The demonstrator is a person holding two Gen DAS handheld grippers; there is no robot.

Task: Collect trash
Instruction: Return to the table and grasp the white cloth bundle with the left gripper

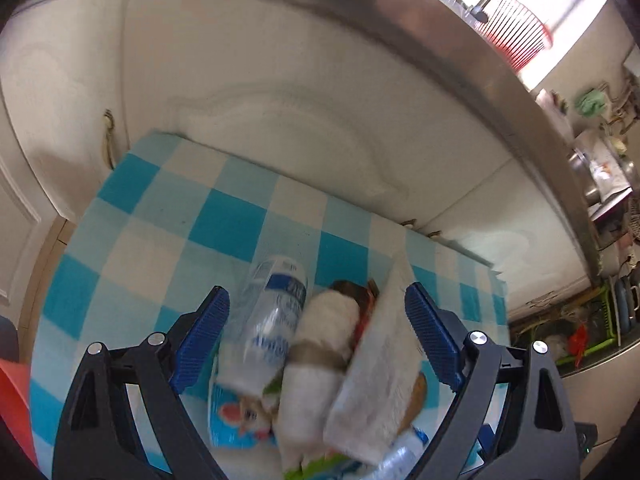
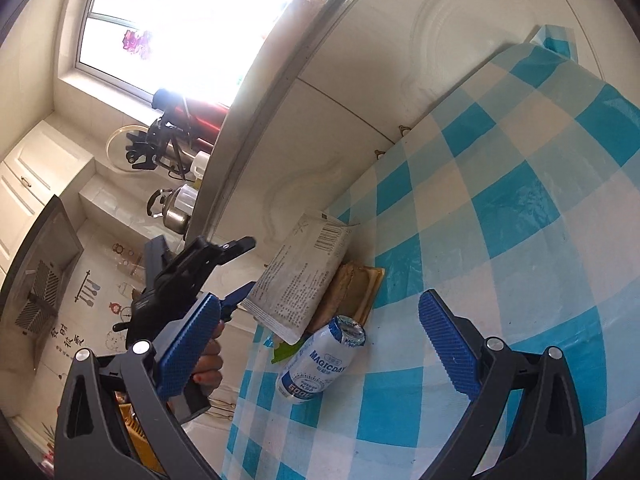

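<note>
A heap of trash is seen on a tabletop [image 1: 132, 216] covered in blue-and-white checks, pushed up against white cabinet doors [image 1: 248, 92] under a steel counter edge [image 1: 472, 76]. In the left wrist view the heap is made up of a clear plastic bottle [image 1: 272, 312] with a blue label, a white paper-wrapped roll [image 1: 320, 344], a flat white packet [image 1: 380, 368] leaning over it, a blue snack wrapper [image 1: 236, 420] underneath and a second small bottle [image 1: 404, 452] at the lower edge. The left gripper [image 1: 316, 320] is held over the heap with its fingers spread wide around it, gripping nothing. In the right wrist view the right gripper [image 2: 320, 348] is likewise released, its fingers apart and empty, with a white Magicday bottle [image 2: 320, 360] lying just ahead beside the printed packet [image 2: 300, 276] and a brown tray [image 2: 356, 288]. The left gripper is seen there too, beyond the tabletop's edge, held by a hand [image 2: 208, 364].
</note>
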